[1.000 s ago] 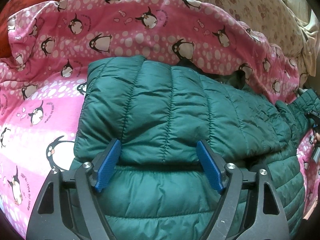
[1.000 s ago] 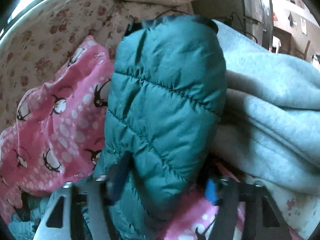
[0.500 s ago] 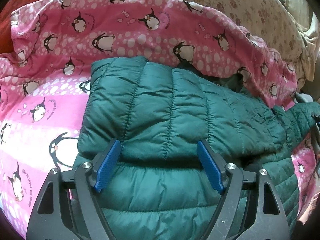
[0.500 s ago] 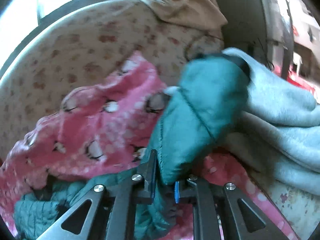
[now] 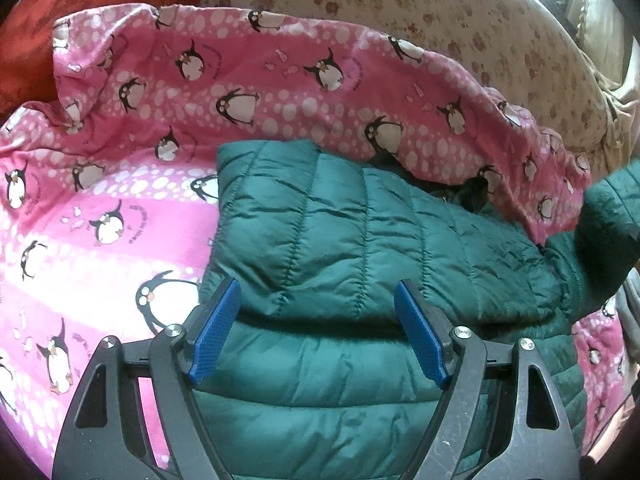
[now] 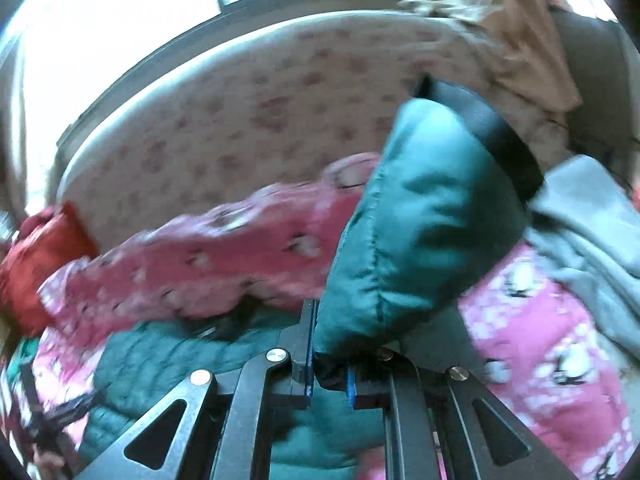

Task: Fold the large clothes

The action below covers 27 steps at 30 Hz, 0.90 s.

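Note:
A dark green quilted puffer jacket lies on a pink penguin blanket, with one part folded over its body. My left gripper is open and hovers over the folded edge, its blue pads on either side, holding nothing. My right gripper is shut on the jacket's sleeve near the black cuff and holds it lifted. The raised sleeve also shows at the right edge of the left wrist view.
A floral beige bedspread lies behind the blanket. A red cushion sits at the far left. A grey fleece garment lies to the right of the sleeve. A tan cloth hangs at the back right.
My right gripper closed on the sleeve and lifted it up and leftward toward the jacket body. The left gripper stayed open and pulled back slightly.

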### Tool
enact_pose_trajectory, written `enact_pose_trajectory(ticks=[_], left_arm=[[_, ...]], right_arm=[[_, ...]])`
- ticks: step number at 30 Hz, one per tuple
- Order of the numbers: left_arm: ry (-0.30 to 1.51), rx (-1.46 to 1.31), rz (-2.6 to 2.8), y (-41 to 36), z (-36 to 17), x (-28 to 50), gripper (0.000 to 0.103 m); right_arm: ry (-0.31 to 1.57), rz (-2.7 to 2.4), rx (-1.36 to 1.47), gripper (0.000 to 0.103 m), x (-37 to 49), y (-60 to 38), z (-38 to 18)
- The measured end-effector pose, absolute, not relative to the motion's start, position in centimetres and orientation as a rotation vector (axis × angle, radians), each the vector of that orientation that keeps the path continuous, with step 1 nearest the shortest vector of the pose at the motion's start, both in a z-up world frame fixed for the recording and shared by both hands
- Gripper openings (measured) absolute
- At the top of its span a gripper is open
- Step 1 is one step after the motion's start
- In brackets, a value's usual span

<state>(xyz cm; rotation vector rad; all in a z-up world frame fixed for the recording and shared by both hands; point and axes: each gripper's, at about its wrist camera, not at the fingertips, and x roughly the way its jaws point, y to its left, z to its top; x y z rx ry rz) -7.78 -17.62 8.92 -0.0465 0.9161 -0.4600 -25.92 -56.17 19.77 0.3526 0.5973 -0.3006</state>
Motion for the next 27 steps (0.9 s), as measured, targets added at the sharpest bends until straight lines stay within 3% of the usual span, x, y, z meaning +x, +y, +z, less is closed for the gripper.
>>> enact_pose_trajectory(ticks=[6,15,18,23,27], left_arm=[[0.912,-0.039,-0.45,-17.2,8.9,-7.6,0.08],[0.933,-0.104,-0.437,-15.8,8.9,-6.7,0.079],[0.932,-0.137,-0.44,-15.5,9.0,-6.6,0.08],[0.942,-0.154,-0.458,-16.0,9.0,-6.8,0.08],[0.937,-0.146,-0.477,-16.6,9.2,-7.4,0.08]], right_arm=[[0.696,-0.115,0.286,0.01,-21.4,-48.3,17.5],[0.974,0.071,0.174,0.012,-16.2,-38.4,8.8],[0.967,0.09,0.132,0.014,-16.6,-37.8,8.8],[0.974,0.151,0.242,0.038,-18.1,-39.8,9.7],[0.951,0.172,0.261,0.041,-19.8,-40.6,10.8]])
